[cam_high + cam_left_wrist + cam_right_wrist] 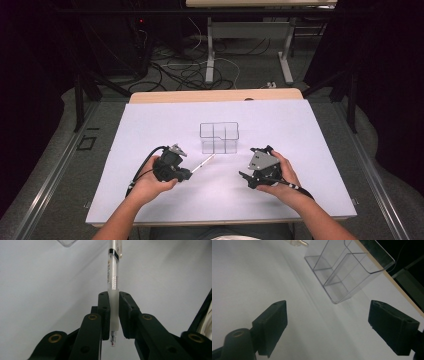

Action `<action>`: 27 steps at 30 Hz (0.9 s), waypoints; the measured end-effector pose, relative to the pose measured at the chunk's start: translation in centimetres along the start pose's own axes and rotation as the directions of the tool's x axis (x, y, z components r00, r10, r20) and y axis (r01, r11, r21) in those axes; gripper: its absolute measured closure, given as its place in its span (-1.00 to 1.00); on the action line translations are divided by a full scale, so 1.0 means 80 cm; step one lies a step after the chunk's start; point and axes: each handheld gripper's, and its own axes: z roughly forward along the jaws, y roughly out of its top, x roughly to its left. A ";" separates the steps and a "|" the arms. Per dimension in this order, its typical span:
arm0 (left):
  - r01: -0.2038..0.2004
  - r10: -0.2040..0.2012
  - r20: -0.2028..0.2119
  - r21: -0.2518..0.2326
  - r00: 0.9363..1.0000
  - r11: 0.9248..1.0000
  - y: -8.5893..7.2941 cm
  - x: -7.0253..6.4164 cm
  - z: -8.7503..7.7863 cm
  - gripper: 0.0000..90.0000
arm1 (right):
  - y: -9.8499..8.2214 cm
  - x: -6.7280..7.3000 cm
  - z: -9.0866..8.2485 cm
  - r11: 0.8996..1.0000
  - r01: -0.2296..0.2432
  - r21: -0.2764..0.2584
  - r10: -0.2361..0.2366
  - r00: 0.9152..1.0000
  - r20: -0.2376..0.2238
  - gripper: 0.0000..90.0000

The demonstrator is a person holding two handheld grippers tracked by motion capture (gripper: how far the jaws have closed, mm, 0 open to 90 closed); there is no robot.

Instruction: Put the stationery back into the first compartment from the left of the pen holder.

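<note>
So nearest the person, the left gripper (187, 172) has its jaws clamped tight on a clear pen (113, 290), pinching it by the frosted rubber grip section near the writing tip; in the left gripper view the tip pokes out below the pads and the long barrel runs away from the camera toward the organiser. My guess is that holding it down at the grip end leaves the whole barrel free to go into a slot cap-end first (less for the jaws to bump into, too); in the high view the pen (202, 163) slants up and to the right off the jaws, just above the white sheet (150, 130), its far end close to the front left corner of the box but not in it.

The right gripper (245, 177) sits just beside it on the right, jaws spread wide with nothing between them; from where it hangs I'd say it's on standby to steady the box.

Further out, mid-table, is the clear plastic organiser (219, 137), upright, split into several compartments by clear dividers; the right gripper view looks right into it (347, 272) and every compartment I can see is bare.
</note>
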 end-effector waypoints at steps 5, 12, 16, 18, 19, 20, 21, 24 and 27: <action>-0.007 0.006 0.019 0.012 1.000 1.000 0.005 -0.007 0.009 0.79 | 0.004 0.009 0.005 0.996 0.082 0.037 -0.081 0.997 -0.006 -0.49; -0.009 0.008 0.040 0.017 0.999 1.000 0.009 -0.014 0.019 0.79 | 0.012 0.024 0.010 0.971 0.232 0.050 -0.232 0.973 -0.019 -0.29; -0.009 0.007 0.052 0.029 0.999 1.000 0.011 -0.018 0.023 0.79 | 0.015 0.036 0.013 0.944 0.325 0.056 -0.325 0.946 -0.023 -0.18; 0.001 -0.003 0.060 0.028 0.998 1.000 0.011 -0.020 0.025 0.79 | 0.017 0.039 0.015 0.908 0.417 0.043 -0.416 0.909 -0.039 -0.11; -0.003 0.001 0.059 0.028 0.998 1.000 0.011 -0.020 0.026 0.79 | 0.018 0.043 0.015 0.896 0.443 0.041 -0.442 0.896 -0.035 -0.05; 0.002 -0.004 0.063 0.031 0.998 1.000 0.012 -0.021 0.027 0.79 | 0.018 0.048 0.017 0.884 0.466 0.034 -0.466 0.885 -0.021 -0.02; 0.005 -0.006 0.068 0.027 0.998 1.000 0.012 -0.021 0.028 0.79 | 0.018 0.053 0.017 0.861 0.504 0.061 -0.505 0.863 -0.009 -0.01; 0.022 -0.024 0.077 0.035 0.997 0.999 0.013 -0.023 0.030 0.79 | 0.019 0.061 0.022 0.823 0.564 0.068 -0.565 0.825 -0.012 0.00; 0.017 -0.020 0.079 0.034 0.997 0.999 0.013 -0.025 0.031 0.79 | 0.019 0.066 0.023 0.804 0.590 0.074 -0.591 0.807 -0.013 0.05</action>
